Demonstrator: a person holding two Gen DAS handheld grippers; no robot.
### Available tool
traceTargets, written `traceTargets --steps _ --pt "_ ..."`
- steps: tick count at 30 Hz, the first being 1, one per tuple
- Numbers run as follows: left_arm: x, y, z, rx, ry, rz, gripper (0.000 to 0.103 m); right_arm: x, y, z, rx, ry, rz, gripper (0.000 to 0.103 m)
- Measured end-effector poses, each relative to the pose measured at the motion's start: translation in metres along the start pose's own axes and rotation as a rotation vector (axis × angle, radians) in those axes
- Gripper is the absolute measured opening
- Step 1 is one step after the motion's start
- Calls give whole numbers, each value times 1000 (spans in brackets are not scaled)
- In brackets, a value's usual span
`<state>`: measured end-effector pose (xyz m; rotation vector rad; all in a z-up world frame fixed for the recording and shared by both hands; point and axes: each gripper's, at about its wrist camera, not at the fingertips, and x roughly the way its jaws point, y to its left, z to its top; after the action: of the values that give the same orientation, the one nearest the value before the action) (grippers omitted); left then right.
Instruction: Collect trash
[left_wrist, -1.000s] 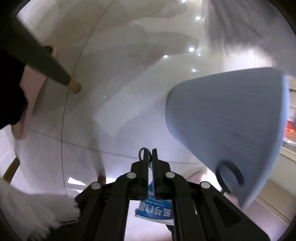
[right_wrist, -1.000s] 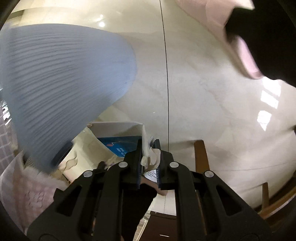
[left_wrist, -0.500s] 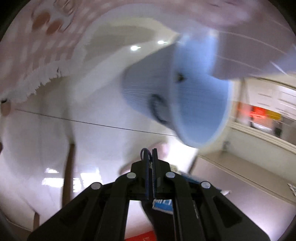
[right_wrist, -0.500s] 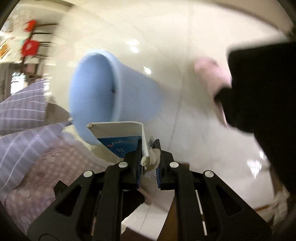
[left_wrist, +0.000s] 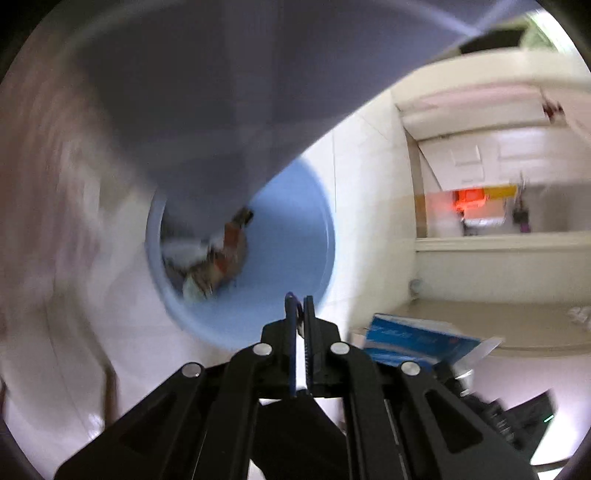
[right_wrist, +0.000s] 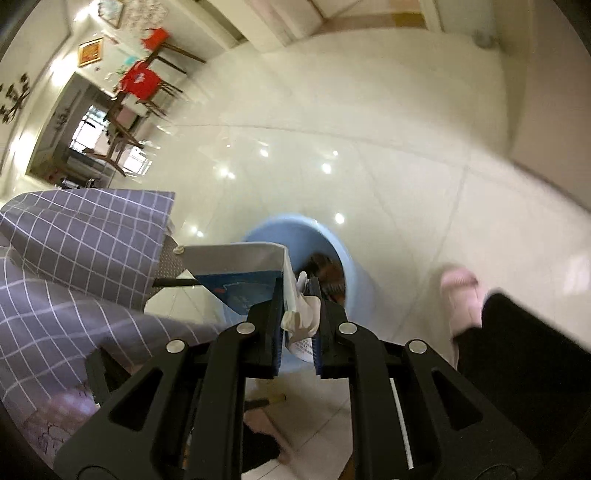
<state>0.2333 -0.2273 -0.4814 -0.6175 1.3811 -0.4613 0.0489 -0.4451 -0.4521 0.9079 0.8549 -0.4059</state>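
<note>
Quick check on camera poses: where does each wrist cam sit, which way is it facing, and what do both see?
Left wrist: on the shut left gripper, aimed down into the blue bin holding trash; no body visible.
Right wrist: on the right gripper clamping a blue-and-white carton, facing down at floor; pink slipper shows.
Shared: bin, carton.

Blue bin (right_wrist: 354, 280) on glossy tiled floor (right_wrist: 369, 155)

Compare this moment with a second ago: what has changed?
Both grippers rose: the blue bin, earlier seen blurred from the side, now lies below with its open mouth and trash visible. Unchanged: the right gripper stays clamped on the carton, and the left gripper stays shut.
</note>
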Motion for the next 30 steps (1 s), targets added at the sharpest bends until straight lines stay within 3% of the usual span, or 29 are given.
traceTargets --steps 4,6,7,8,13,24,26,27,28,30 --pt "3 -3 22 48 -19 32 3 31 17 16 -20 39 65 16" --pt "4 -7 30 57 -16 48 3 44 24 22 -24 73 43 30" --pt "6 -4 32 61 -9 55 3 49 25 25 -29 83 34 48" --pt "8 -4 34 69 -7 65 3 50 26 28 -34 83 34 52" --pt "12 11 30 94 10 80 3 54 24 33 -74 97 18 52" --pt "34 13 26 23 26 41 4 31 10 37 -90 72 -7 56" --pt "38 25 20 -17 27 26 22 27 11 36 -105 66 -8 56" --pt "40 28 18 -44 40 34 62 24 13 36 -117 62 -15 56" --pt "39 29 17 -82 62 63 80 22 15 35 -133 58 -24 56" --pt "36 30 11 -114 65 46 80 16 19 35 -153 53 -33 56"
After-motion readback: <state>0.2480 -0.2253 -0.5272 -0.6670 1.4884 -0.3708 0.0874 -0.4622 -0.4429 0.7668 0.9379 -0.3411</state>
